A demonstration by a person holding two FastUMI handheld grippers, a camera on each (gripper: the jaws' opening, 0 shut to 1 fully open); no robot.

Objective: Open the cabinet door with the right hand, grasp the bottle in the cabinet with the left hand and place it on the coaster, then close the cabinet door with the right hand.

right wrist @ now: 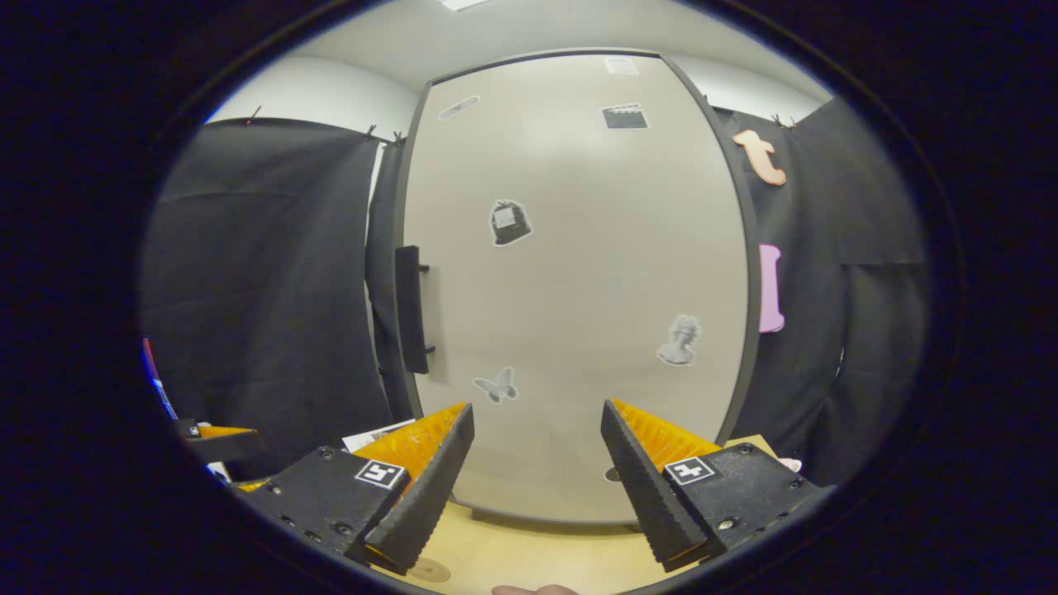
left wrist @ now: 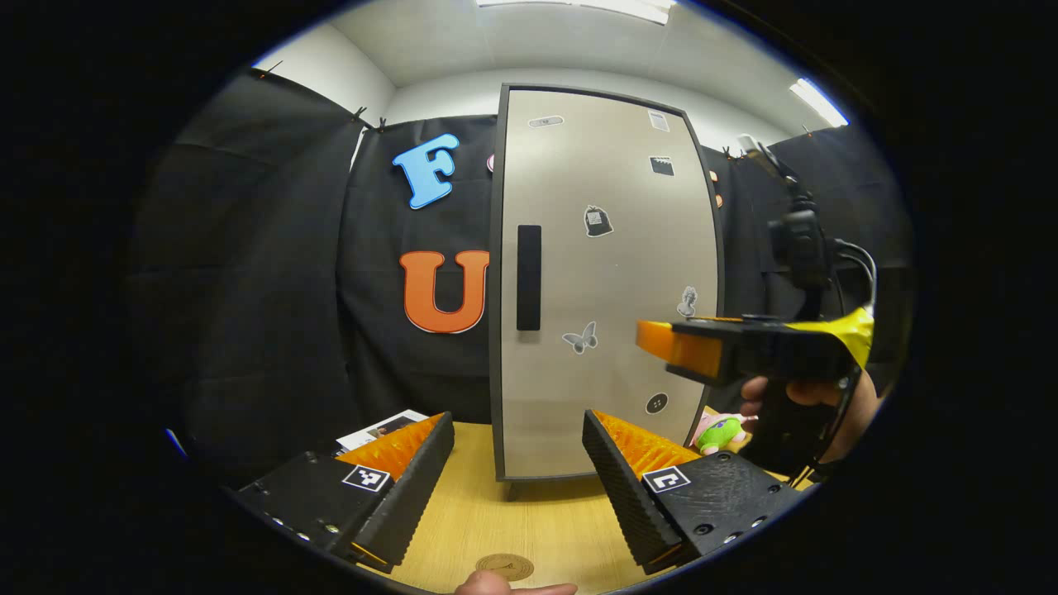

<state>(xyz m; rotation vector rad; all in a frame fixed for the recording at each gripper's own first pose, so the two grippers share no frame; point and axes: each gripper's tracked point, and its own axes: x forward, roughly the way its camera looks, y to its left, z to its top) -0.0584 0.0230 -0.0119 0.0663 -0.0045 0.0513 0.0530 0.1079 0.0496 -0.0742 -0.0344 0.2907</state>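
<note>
Cabinet door shut, coaster on table (left gripper view), both grippers' fingers spread, empty.

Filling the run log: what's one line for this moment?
door: closed | handle: ungrasped | right gripper: open | left gripper: open

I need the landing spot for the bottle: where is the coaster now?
The coaster lies on the wooden table at the bottom of the left gripper view, in front of the closed cabinet door, between the left claw's fingers.
</note>
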